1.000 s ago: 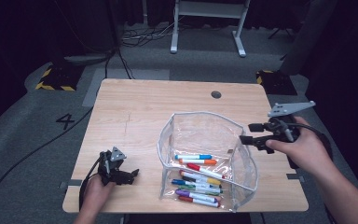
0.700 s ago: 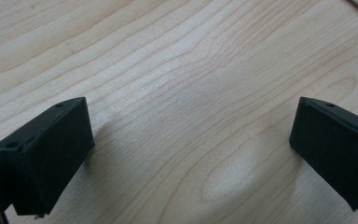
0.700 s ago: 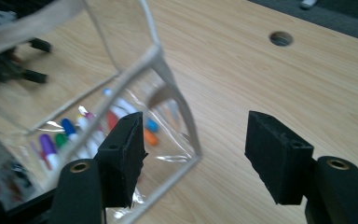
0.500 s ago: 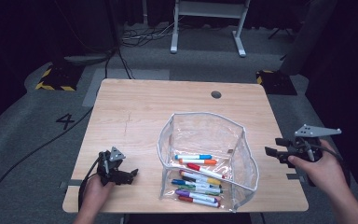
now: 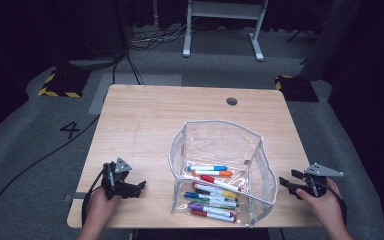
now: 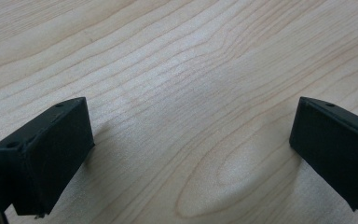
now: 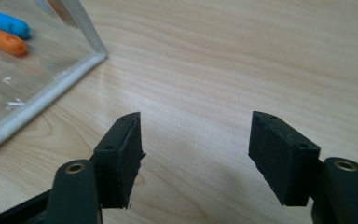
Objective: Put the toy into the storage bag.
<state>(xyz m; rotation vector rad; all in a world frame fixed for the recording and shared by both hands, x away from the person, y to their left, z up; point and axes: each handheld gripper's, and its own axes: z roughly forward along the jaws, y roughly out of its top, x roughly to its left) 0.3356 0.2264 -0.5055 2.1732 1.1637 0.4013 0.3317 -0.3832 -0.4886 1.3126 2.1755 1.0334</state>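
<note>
Both tongs rest low at the near edge of the table (image 5: 145,125) with nothing between their jaws: the left tongs (image 5: 139,188) are spread wide over bare wood, and the right tongs (image 5: 286,183) are also spread, gripping nothing. The clear pouch (image 5: 220,145) stands open between them, well apart from the left tongs and just beside the right ones, whose own view shows its white-trimmed corner (image 7: 91,58) a little ahead and to the left of the jaws. Inside lie the markers (image 5: 212,192), stacked in a row, with a blue marker (image 7: 4,22) and an orange marker (image 7: 4,41) showing through the film nearest the right tongs. The risks from here seem to come mostly from the pouch itself. Its walls are thin and floppy, so a jaw pushing against the side would likely fold it inward or slide the whole pouch across the smooth table rather than get a hold. A one-sided lift by the rim could tip it and spill the markers toward the open mouth. Since the film is see-through and glossy, judging where the wall actually sits may be hard, and a pinch could close on air.
</note>
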